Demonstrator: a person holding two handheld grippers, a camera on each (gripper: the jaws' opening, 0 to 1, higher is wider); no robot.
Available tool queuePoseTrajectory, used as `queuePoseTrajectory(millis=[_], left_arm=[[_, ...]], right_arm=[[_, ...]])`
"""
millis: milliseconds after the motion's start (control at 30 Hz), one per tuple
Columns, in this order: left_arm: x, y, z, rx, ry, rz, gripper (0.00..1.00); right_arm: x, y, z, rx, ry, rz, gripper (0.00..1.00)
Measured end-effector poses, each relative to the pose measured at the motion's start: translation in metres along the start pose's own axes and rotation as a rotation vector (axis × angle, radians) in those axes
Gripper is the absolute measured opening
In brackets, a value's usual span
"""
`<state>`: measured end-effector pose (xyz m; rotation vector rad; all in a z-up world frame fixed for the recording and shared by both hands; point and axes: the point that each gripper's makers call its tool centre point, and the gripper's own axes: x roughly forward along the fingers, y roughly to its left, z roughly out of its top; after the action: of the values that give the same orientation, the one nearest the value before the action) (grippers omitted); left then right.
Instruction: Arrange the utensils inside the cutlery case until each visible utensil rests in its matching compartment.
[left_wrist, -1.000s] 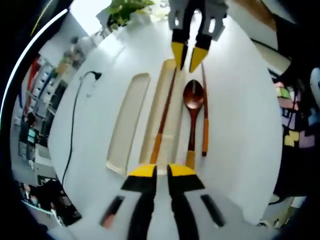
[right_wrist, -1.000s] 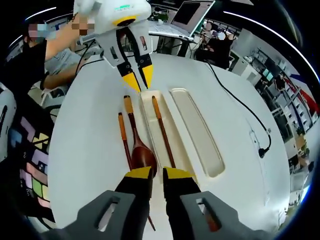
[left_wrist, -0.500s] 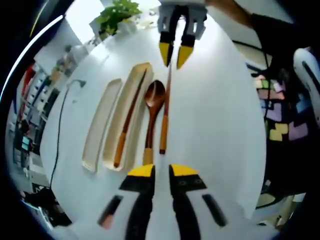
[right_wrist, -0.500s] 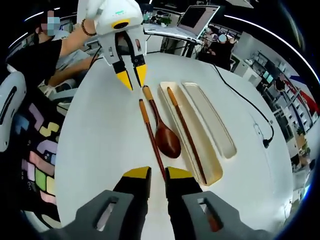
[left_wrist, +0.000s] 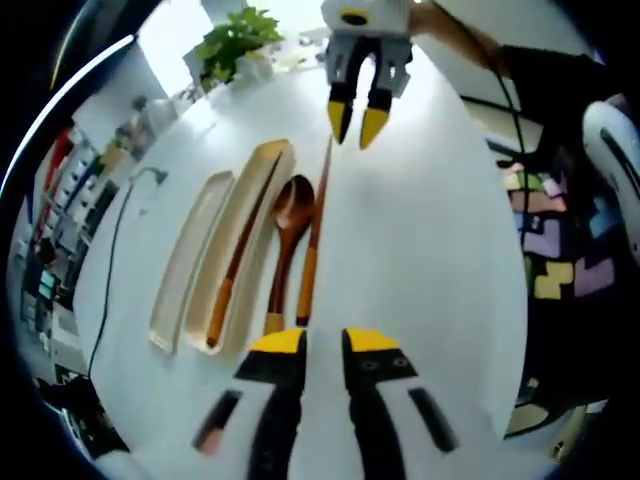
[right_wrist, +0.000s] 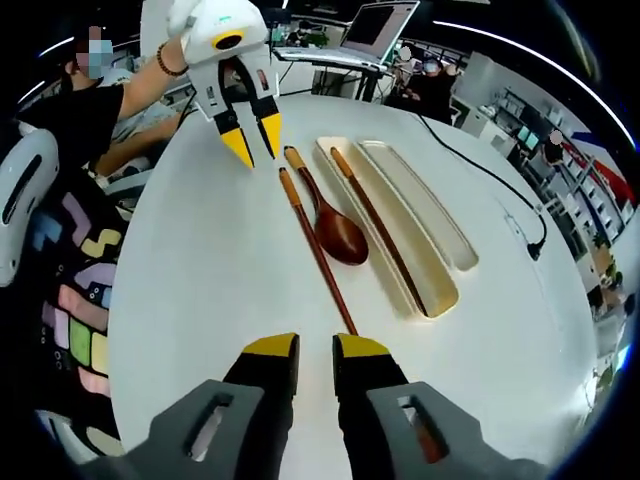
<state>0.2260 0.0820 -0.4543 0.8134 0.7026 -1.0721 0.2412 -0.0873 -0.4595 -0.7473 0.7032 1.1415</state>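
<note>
Two cream trays lay side by side on the white round table (right_wrist: 200, 300) — the case (right_wrist: 392, 222) and its lid (right_wrist: 425, 205), though which was which could not be told. Three wooden utensils were counted: two chopsticks and one spoon. One chopstick (right_wrist: 378, 228) rested inside the nearer tray. The spoon (right_wrist: 325, 212) lay on the table just beside that tray, and the second chopstick (right_wrist: 313, 248) lay beside the spoon, also on bare table. The left gripper (right_wrist: 250, 142) hovered near the utensils' orange handle ends, jaws slightly parted, holding nothing. The right gripper (right_wrist: 303, 349) sat opposite — jaws a little apart, empty.

In the left gripper view the same row appeared: lid (left_wrist: 188, 262), case (left_wrist: 240, 235), spoon (left_wrist: 286, 240), loose chopstick (left_wrist: 313, 245).
</note>
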Motion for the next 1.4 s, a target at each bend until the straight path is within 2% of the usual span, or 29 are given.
queuePoseTrajectory(millis=[167, 367, 467, 633, 833, 967, 1200, 1333, 1400], left_arm=[[0.004, 0.002, 0.004, 0.012, -0.007, 0.007, 0.19], [0.01, 0.001, 0.014, 0.001, -0.021, -0.014, 0.21], [0.012, 0.003, 0.024, 0.071, -0.041, -0.004, 0.25], [0.018, -0.001, 0.033, 0.057, -0.04, -0.036, 0.24], [0.025, 0.0, 0.037, 0.049, -0.022, -0.06, 0.24], [0.027, 0.003, 0.042, 0.008, -0.021, -0.075, 0.23], [0.034, 0.007, 0.035, 0.006, 0.033, -0.083, 0.21], [0.033, 0.004, 0.033, -0.016, 0.035, -0.109, 0.21], [0.032, 0.003, 0.028, 0.002, 0.059, -0.121, 0.17]], right_arm=[[-0.001, -0.005, -0.003, 0.001, 0.009, -0.013, 0.17], [-0.002, -0.012, -0.001, 0.004, 0.006, -0.014, 0.21], [-0.001, -0.012, 0.002, -0.021, -0.005, -0.006, 0.24], [0.0, -0.011, 0.005, -0.026, -0.017, 0.0, 0.28], [-0.005, -0.014, -0.001, -0.015, 0.006, -0.004, 0.29], [-0.007, -0.016, -0.006, -0.019, 0.015, -0.007, 0.29], [-0.004, -0.018, -0.011, -0.018, 0.023, 0.0, 0.29], [-0.003, -0.019, -0.009, -0.013, 0.018, 0.002, 0.29], [-0.001, -0.019, -0.009, -0.014, 0.027, 0.011, 0.29]])
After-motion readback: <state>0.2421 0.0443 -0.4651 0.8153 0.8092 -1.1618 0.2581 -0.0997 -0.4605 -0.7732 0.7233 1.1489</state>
